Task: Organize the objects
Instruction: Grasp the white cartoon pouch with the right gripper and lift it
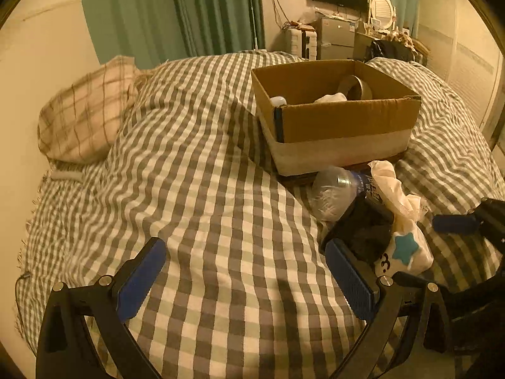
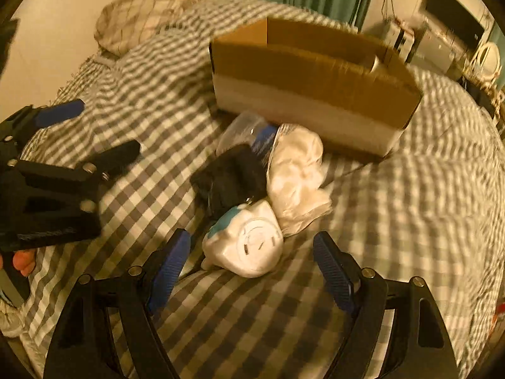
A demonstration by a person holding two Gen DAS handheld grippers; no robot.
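Observation:
A cardboard box [image 1: 347, 120] stands on the checked bed, holding a tape roll [image 1: 355, 87] and white items; it also shows in the right wrist view [image 2: 309, 72]. In front of it lie a clear plastic bottle [image 1: 331, 192], a black cloth [image 1: 366, 230], a white crumpled bag [image 1: 394, 189] and a white toy with a teal star [image 1: 407, 249]. My left gripper [image 1: 246, 274] is open and empty, left of the pile. My right gripper [image 2: 252, 262] is open, its fingers on either side of the white toy [image 2: 249, 246], just short of it.
A plaid pillow [image 1: 85, 110] lies at the bed's far left by the wall. Green curtains [image 1: 176, 9], a small fridge [image 1: 336, 38] and a cluttered desk stand beyond the bed. The checked duvet [image 1: 205, 189] is rumpled into ridges.

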